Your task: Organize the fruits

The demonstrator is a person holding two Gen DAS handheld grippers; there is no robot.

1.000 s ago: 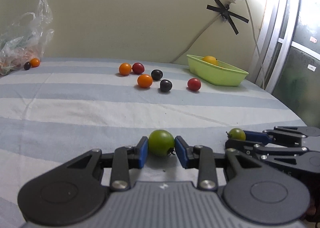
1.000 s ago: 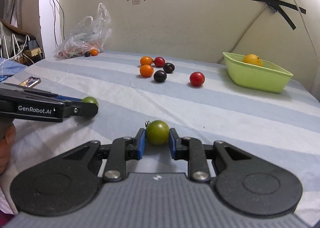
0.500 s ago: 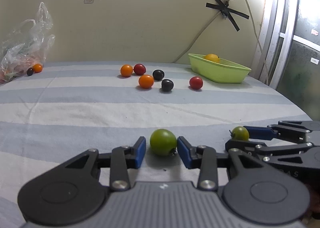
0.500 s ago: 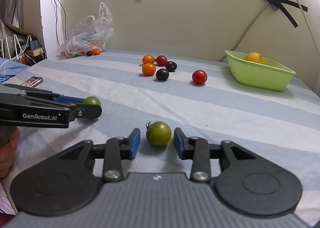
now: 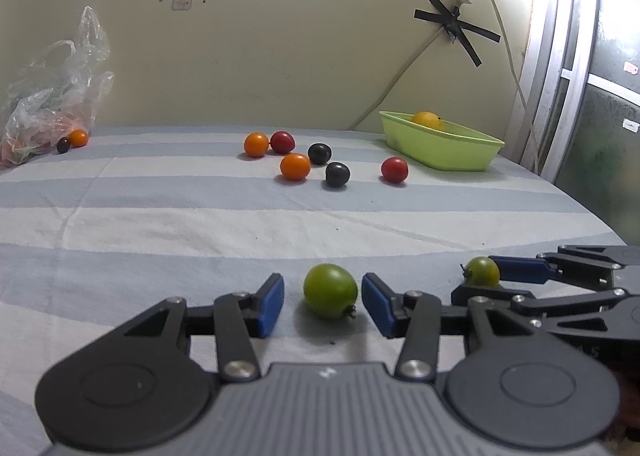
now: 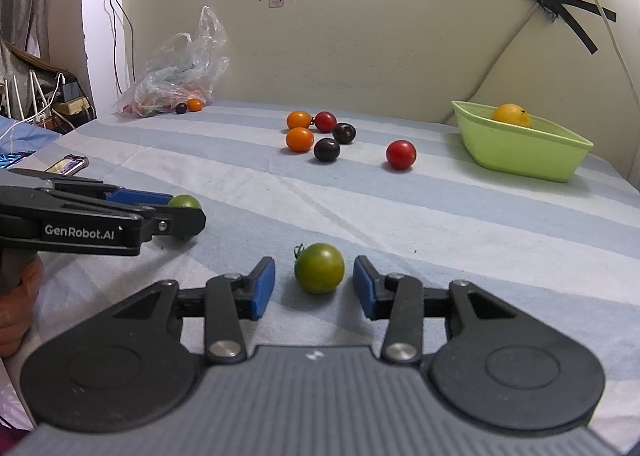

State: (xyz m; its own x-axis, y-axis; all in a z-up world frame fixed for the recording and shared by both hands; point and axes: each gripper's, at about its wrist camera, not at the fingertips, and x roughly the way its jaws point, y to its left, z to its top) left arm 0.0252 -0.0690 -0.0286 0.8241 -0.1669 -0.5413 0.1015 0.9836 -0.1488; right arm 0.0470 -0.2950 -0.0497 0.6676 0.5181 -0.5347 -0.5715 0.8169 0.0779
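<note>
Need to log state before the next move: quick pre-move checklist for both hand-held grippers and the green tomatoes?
1. Left hand-held gripper clear of its green tomato: ok, jaws opening, gaps both sides.
2. Right hand-held gripper clear of the other green tomato: ok, jaws opening, no pad contact.
3. Both green tomatoes resting on the striped cloth: ok.
4. Green tray has room: ok, one yellow fruit visible.
5. Fruits all sorted: not ok, red tomato and others loose mid-cloth.
</note>
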